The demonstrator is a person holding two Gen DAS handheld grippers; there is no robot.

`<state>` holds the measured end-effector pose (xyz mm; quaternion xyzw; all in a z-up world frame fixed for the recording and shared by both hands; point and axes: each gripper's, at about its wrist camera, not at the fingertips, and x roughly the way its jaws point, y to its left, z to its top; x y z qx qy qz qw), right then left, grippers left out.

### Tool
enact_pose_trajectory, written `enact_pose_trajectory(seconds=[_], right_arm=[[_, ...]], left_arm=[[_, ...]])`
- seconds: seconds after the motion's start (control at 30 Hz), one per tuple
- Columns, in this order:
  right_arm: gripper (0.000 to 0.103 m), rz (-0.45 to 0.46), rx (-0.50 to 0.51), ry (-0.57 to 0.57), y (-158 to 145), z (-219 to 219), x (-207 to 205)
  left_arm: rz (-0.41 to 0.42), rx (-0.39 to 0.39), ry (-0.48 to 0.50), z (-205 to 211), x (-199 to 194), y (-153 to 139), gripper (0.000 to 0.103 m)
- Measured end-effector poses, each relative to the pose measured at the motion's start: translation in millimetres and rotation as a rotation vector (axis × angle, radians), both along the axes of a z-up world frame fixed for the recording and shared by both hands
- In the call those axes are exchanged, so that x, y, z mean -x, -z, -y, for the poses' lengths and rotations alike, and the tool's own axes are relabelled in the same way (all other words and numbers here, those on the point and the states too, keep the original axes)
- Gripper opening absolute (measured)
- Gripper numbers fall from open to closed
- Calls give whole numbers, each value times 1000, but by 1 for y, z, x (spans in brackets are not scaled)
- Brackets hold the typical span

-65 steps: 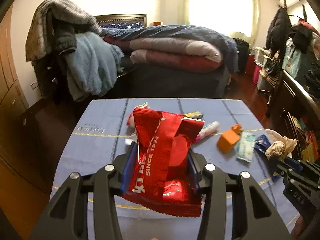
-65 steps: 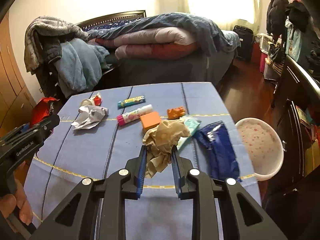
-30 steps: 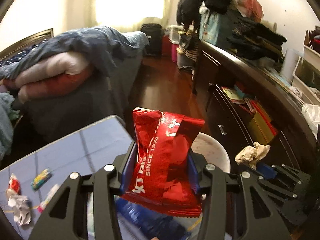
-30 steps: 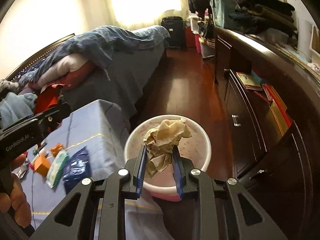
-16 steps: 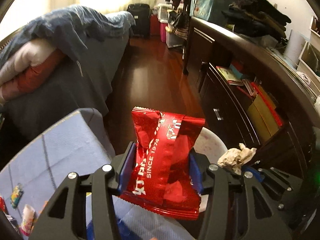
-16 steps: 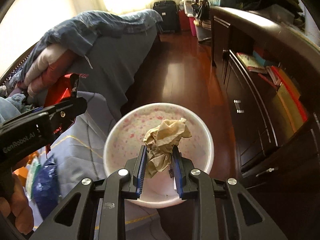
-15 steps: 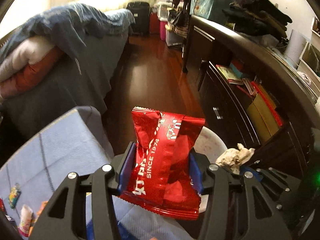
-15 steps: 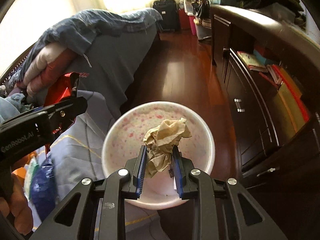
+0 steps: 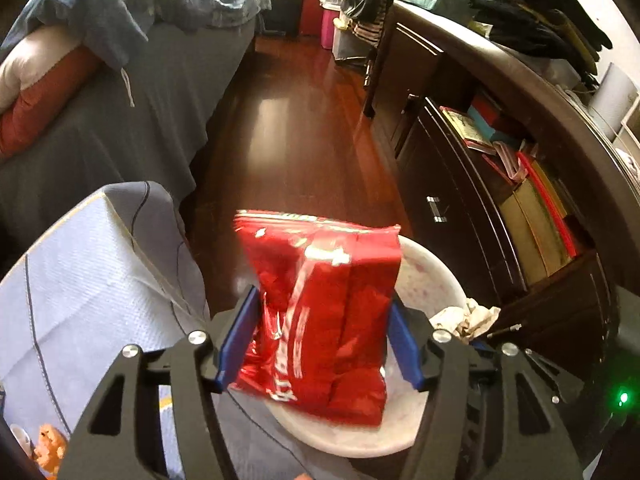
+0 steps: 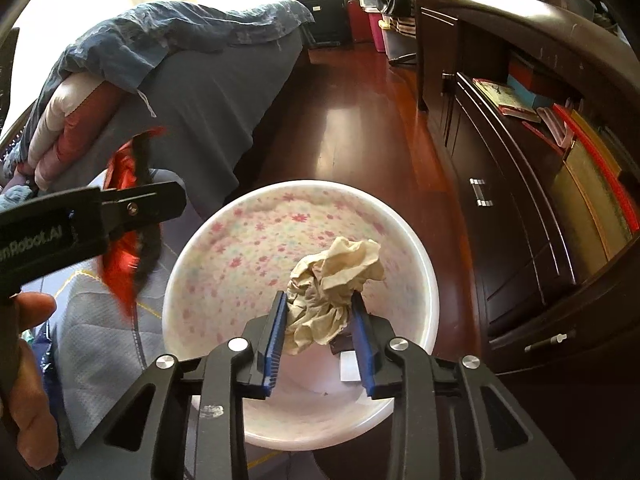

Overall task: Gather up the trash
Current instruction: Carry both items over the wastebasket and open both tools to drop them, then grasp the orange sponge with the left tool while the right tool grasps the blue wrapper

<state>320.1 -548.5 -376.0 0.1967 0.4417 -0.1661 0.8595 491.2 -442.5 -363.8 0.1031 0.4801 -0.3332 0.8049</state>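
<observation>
My left gripper has its jaws spread around a red snack wrapper, blurred and sitting loosely between the blue pads, over the near rim of the white flowered bin. My right gripper holds a crumpled beige paper wad between its pads, right above the inside of the bin. The wad also shows in the left wrist view. The left gripper and red wrapper appear at the left of the right wrist view.
The table with a blue cloth is at left, its corner next to the bin. A bed lies beyond. A dark cabinet with books runs along the right. Wood floor lies between them.
Both grippers moved from the table to above the bin. The left jaws have widened and the red wrapper now looks blurred and loose. The right jaws look slightly wider around the wad.
</observation>
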Motion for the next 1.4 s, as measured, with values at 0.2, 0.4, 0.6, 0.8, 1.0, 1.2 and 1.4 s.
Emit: enact_pose_trajectory(seconds=[0.2,0.4,0.6,0.8,1.0,1.2,1.4], right_arm=[[46,0,5,5,2,1,0],[54,12,17,20,-3,1,3],[55,12,20,33,-8,2,11],[56,28,7,21,-21,-7,22],[65,75,46,-57,-56,-43,41],[69,129,95,-168,-91,-89,60],[69,153,94,-267,-105,-129,69]], left_arm=[[-34,25,-6,0,-4,3,72],[-52,84,-4,-6,-3,-7,76],[-61,130,10,-7,1,-19,77],[-8,157,-36,-38,14,-48,78],[151,96,-154,-110,44,-80,91],[263,-20,-321,-187,70,-90,93],[222,-114,-452,-232,69,-66,93]])
